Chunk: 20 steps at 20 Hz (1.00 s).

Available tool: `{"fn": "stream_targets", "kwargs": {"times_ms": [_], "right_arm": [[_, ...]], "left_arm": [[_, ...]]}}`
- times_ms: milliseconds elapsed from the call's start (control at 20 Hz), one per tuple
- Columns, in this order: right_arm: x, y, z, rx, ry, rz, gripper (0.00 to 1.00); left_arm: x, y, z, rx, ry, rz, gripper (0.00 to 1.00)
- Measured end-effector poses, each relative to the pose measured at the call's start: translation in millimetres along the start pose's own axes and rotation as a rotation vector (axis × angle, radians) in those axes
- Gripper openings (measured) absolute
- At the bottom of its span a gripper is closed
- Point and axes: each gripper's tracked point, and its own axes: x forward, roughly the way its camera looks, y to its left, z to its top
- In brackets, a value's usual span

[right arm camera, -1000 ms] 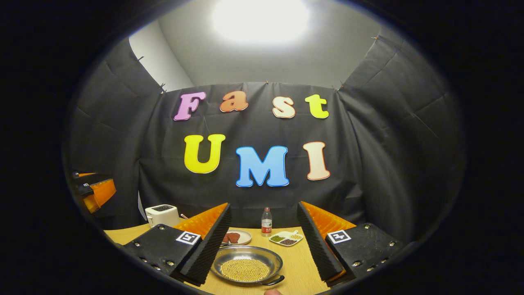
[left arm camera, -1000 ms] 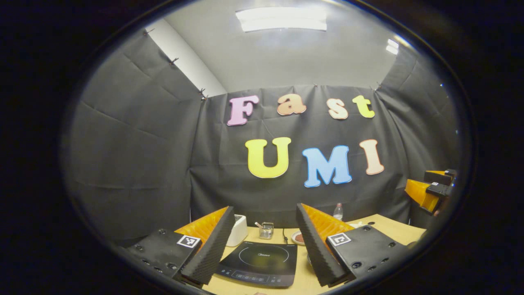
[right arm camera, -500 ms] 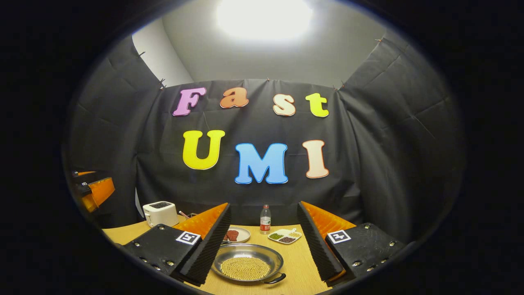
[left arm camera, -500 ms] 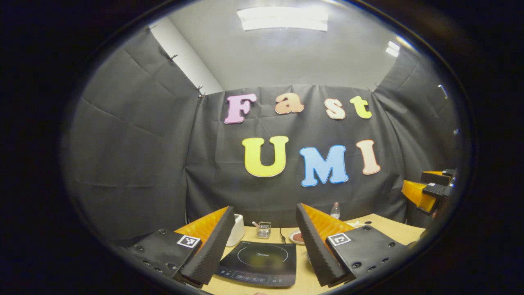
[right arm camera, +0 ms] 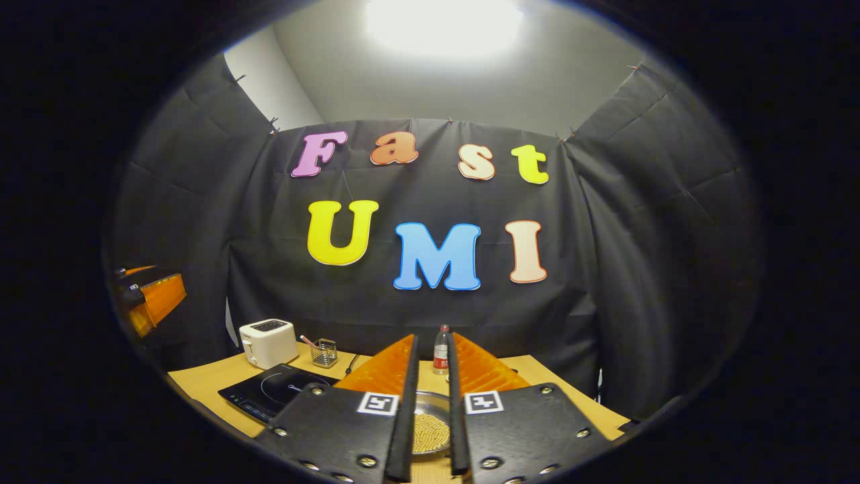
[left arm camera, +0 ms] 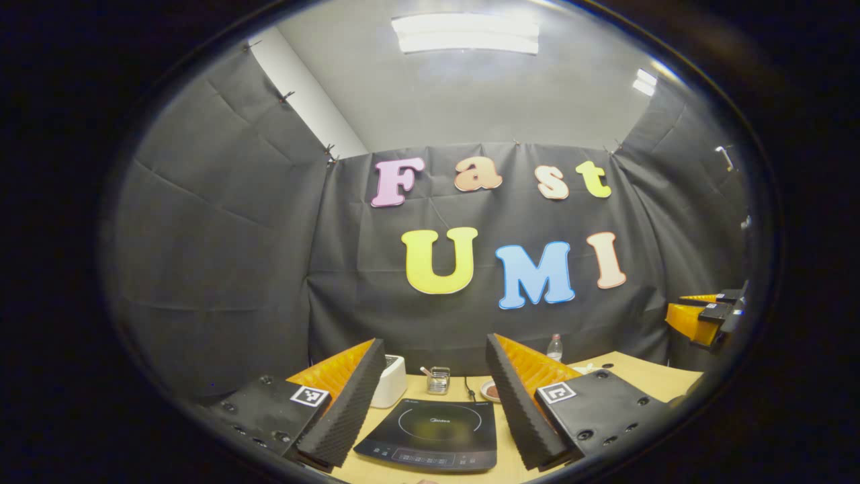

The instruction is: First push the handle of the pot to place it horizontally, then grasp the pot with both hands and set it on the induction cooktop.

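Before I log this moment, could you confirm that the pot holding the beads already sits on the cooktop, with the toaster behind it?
Not quite: the pot sits on the table, right of the cooktop, as the right gripper view shows. The toaster stands behind the cooktop.

Your left gripper (left arm camera: pixel 430 403) hangs with its jaws spread wide over the flat black glass induction cooktop (left arm camera: pixel 430 433) on the pale wooden worktop (left arm camera: pixel 638 370).
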Motion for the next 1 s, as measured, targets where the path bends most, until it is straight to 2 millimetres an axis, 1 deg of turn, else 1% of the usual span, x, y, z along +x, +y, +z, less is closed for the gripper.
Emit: {"fn": "stream_targets", "kwargs": {"times_ms": [50, 100, 150, 200, 250, 300, 350, 500, 600, 700, 750, 900, 1000], "right_arm": [[0, 10, -1, -0.003, 0.007, 0.04, 0.16], [2, 10, -5, -0.017, 0.013, 0.008, 0.17], [1, 14, -4, -0.017, 0.013, 0.031, 0.01], [0, 24, -8, -0.013, 0.03, 0.062, 0.02], [-2, 33, -18, -0.013, 0.051, 0.078, 0.02], [-1, 38, -25, -0.013, 0.074, 0.097, 0.01], [-1, 44, -33, -0.01, 0.097, 0.113, 0.01], [-4, 57, -62, -0.012, 0.186, 0.177, 0.01], [-3, 57, -79, -0.024, 0.237, 0.206, 0.01], [-1, 58, -100, -0.017, 0.3, 0.24, 0.01], [0, 57, -111, -0.013, 0.33, 0.254, 0.01], [0, 54, -144, -0.006, 0.43, 0.318, 0.01], [-3, 46, -167, -0.012, 0.496, 0.355, 0.01]], "left_arm": [[0, 5, 0, 0.0, -0.001, 0.005, 0.94], [0, 8, -2, -0.005, -0.002, 0.007, 0.94], [0, 11, -1, -0.008, -0.001, 0.008, 0.97], [-2, 15, -3, -0.007, -0.001, 0.01, 0.94], [-3, 19, -3, -0.007, 0.001, 0.01, 0.94], [-4, 21, -5, -0.007, 0.003, 0.007, 0.97], [-4, 23, -4, -0.007, 0.001, 0.007, 0.94], [-2, 28, -10, 0.001, 0.01, 0.015, 0.97], [2, 25, -13, 0.006, 0.016, 0.017, 0.97], [7, 20, -18, 0.008, 0.027, 0.019, 0.97], [10, 16, -20, 0.009, 0.032, 0.02, 0.94], [26, 1, -25, 0.013, 0.034, 0.037, 0.97], [37, -15, -30, 0.006, 0.046, 0.039, 1.0]]}}
